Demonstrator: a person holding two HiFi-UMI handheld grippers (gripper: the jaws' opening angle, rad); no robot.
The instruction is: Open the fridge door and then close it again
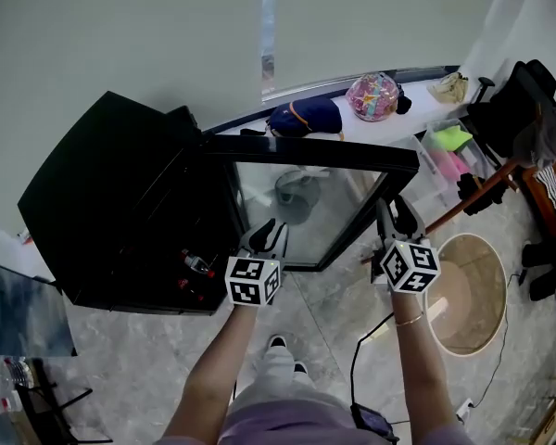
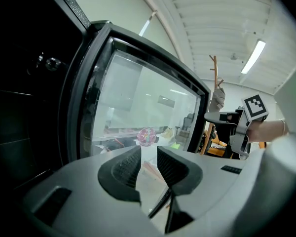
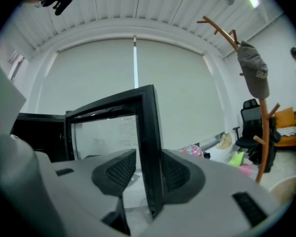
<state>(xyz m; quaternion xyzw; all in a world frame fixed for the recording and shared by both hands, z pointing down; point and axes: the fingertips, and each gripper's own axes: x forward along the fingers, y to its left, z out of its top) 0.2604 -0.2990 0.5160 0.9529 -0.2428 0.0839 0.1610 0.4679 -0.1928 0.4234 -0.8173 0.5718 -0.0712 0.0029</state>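
Round frame edge [image 3: 149,132], best hold on heavy, stiff fridge door [image 1: 308,204]: right tongs [image 1: 398,215] loose; left tongs [image 2: 149,164] apart, empty.

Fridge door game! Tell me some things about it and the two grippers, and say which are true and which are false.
1. The fridge door is shut. False: it stands open.
2. The door's edge stands between the jaws of the right gripper. True.
3. The left gripper holds a bottle. False: nothing is between its jaws.
4. The door has a see-through pane. True.
5. A hat hangs on the wooden coat stand. True.
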